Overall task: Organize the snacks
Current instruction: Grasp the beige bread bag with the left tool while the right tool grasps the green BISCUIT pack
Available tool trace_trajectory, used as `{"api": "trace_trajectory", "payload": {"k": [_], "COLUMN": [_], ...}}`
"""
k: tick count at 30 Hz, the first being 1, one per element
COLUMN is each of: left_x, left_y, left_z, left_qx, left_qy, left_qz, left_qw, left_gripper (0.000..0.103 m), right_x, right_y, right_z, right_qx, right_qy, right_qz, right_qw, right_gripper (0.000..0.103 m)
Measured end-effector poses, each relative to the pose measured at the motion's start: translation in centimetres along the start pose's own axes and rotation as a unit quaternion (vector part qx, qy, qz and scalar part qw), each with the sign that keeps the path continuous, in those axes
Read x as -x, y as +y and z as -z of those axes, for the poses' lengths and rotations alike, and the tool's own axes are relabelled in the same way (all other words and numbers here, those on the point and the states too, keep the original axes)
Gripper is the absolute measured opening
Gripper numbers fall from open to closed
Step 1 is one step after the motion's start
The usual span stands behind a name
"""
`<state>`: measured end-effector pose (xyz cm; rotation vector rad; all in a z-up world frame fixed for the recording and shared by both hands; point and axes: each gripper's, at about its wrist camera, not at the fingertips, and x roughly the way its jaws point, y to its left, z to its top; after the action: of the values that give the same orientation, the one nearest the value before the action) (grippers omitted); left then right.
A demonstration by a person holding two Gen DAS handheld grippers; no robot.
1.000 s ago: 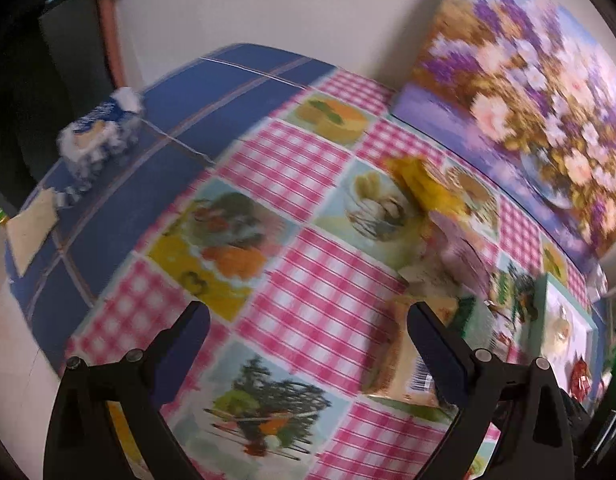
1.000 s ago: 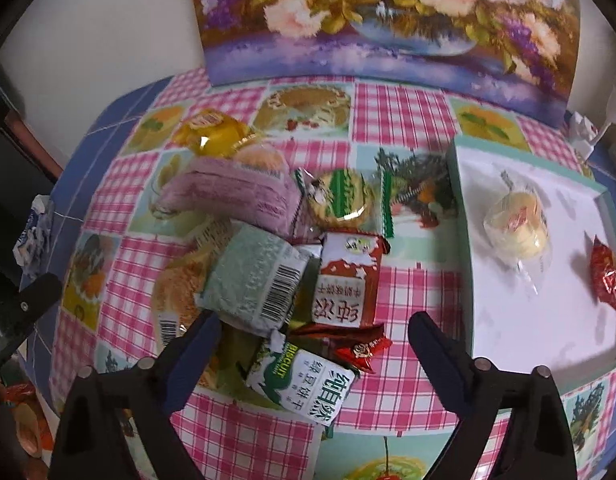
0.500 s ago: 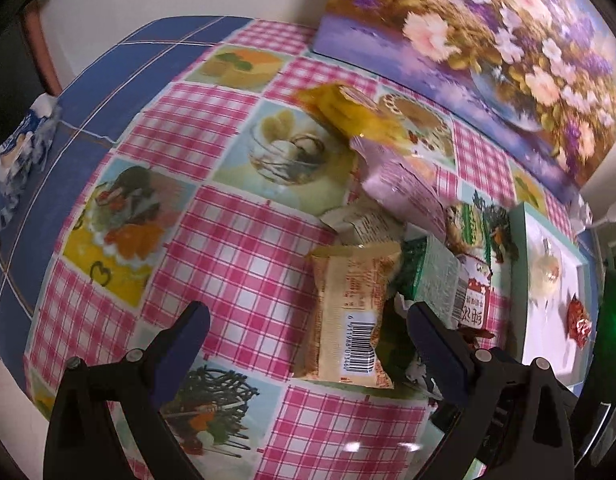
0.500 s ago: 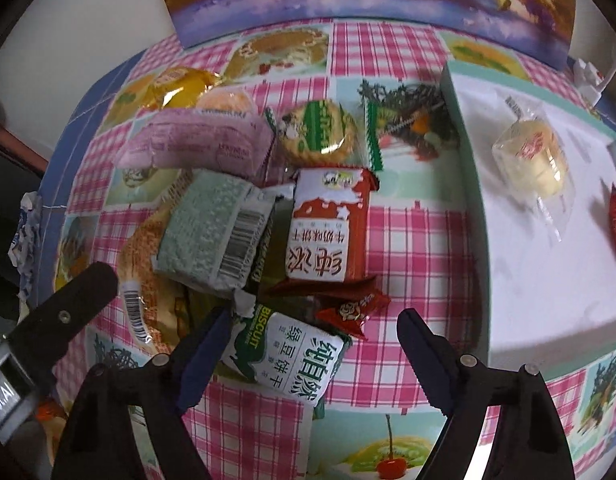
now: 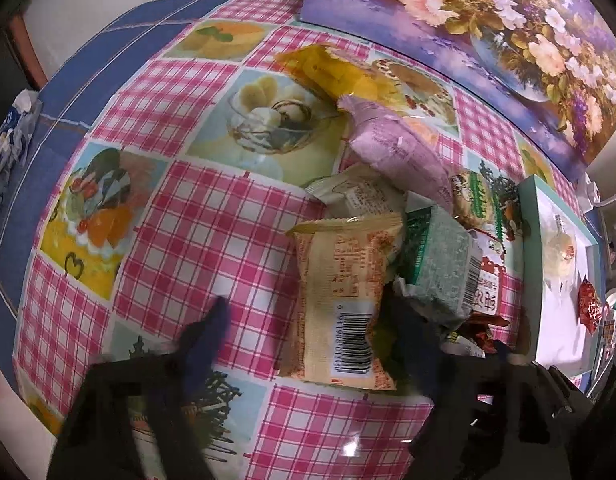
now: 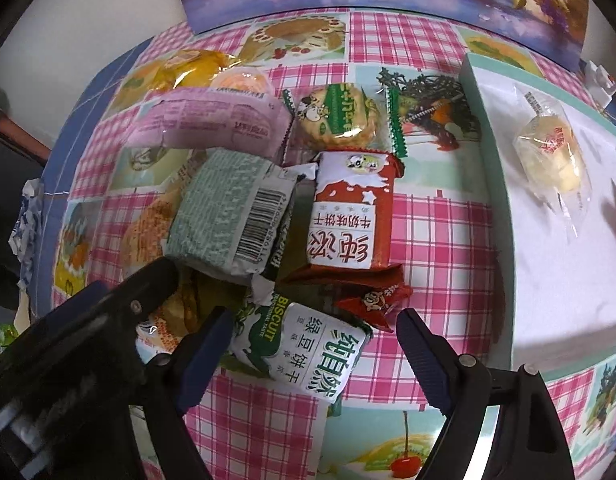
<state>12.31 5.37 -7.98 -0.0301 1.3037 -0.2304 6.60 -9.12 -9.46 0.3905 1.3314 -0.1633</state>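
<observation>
Beige snack packet with a barcode at its near end, crimped edge at the far end; long axis running near to far, lying flat at the left edge of the snack pile. Left gripper blurred, jaws closing around it, pads not yet pressing. Right gripper spread wide astride a green-and-white biscuit pack. Pink checked tablecloth; white tray at right; flower painting against the far wall.
</observation>
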Motion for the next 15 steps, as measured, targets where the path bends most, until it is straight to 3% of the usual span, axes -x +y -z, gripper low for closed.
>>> {"api": "trace_trajectory", "payload": {"k": [7,15], "left_x": [-1.0,-1.0], "left_y": [0.9,2.2], "left_z": [0.0,-0.1], "left_qx": [0.014,0.034], "left_qy": [0.01,0.004], "left_qz": [-0.002,-0.01], "left_qw": [0.9999,0.9994], "left_gripper": [0.044,0.042], "right_x": [-0.9,-1.7], "right_y": [0.8,2.2], "right_z": [0.5,0.7], "right_qx": [0.008,0.021], "right_qy": [0.005,0.003], "right_qz": [0.003,0.01], "right_qw": [1.0,1.0], "right_gripper": [0.087,0.087]}}
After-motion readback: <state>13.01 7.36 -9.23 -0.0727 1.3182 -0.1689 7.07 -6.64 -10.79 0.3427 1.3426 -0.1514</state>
